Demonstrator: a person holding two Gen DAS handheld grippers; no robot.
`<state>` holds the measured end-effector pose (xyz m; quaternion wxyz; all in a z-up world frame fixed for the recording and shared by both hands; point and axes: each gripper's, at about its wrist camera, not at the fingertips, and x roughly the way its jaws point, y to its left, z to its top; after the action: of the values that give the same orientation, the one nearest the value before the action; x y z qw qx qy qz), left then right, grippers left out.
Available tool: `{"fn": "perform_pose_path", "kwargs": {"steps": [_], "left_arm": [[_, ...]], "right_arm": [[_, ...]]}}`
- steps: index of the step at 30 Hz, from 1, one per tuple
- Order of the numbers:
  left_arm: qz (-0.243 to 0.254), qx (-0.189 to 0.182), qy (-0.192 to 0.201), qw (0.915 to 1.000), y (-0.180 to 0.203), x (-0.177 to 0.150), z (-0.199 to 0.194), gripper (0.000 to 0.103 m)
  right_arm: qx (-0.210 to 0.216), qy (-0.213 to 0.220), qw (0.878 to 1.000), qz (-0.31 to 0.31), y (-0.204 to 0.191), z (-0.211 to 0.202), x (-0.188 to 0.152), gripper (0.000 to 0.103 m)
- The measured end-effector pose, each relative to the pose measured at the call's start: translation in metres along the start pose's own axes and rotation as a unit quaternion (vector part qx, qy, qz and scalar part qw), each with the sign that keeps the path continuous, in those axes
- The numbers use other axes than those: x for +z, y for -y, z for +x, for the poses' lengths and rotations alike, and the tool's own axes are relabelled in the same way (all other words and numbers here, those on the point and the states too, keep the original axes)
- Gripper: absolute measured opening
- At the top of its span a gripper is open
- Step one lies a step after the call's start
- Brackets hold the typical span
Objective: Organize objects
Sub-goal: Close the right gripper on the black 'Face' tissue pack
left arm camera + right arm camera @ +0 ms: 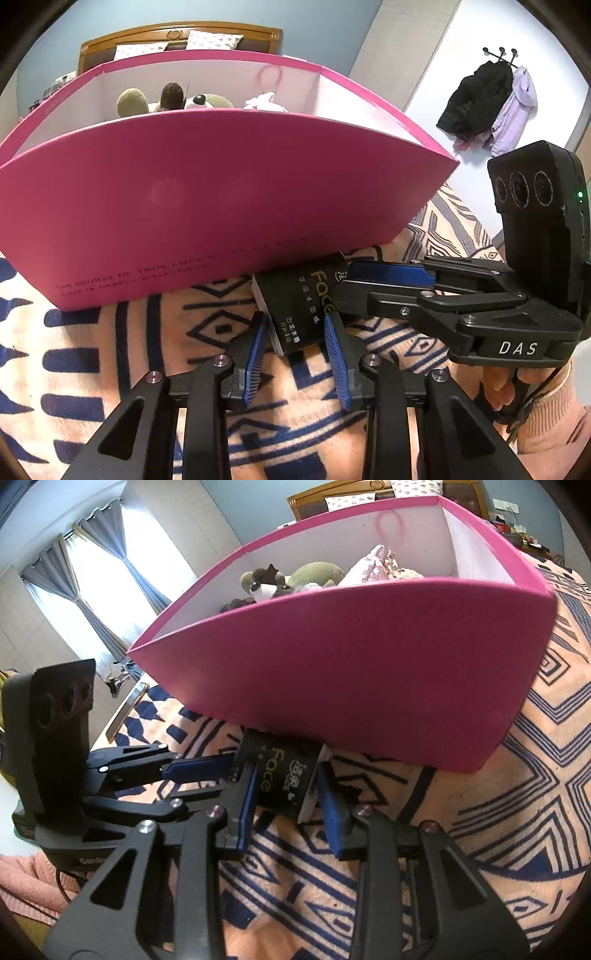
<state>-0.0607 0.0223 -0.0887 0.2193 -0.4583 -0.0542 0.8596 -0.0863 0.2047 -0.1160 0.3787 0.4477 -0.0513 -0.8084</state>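
Lying against the pink box [229, 206], the black tissue pack [299, 306] is straddled by both parted, not-yet-gripping claws, left gripper [297, 332] and right gripper [286, 786]; closing, then lifting, is judged next.

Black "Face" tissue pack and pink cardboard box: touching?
Touching. The left wrist view shows the black tissue pack's far end pressed against the pink cardboard box's bottom edge, no gap.

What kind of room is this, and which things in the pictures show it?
Most likely a bedroom. A wooden headboard with pillows stands behind the pink box, the box rests on a patterned bedspread, and coats hang on a wall rack. Curtained windows fit a home.
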Motion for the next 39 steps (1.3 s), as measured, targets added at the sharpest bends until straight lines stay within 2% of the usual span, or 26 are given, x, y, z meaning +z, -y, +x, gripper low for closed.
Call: {"fn": "perform_pose_path", "kwargs": {"steps": [12,18,39], "left_arm": [[-0.001,-0.016,-0.007,0.9998,0.007,-0.01,-0.005,0.032],[-0.009,-0.02,-0.012,0.9997,0.002,-0.009,-0.005,0.031],[0.009,-0.028,0.004,0.9996,0.015,-0.009,-0.018,0.029]], "right_arm": [[0.008,0.0,1.0,0.009,0.001,-0.019,-0.015,0.035],[0.013,-0.001,1.0,0.02,0.007,-0.013,-0.015,0.035],[0.014,0.007,1.0,0.024,0.008,-0.018,-0.02,0.035]]}}
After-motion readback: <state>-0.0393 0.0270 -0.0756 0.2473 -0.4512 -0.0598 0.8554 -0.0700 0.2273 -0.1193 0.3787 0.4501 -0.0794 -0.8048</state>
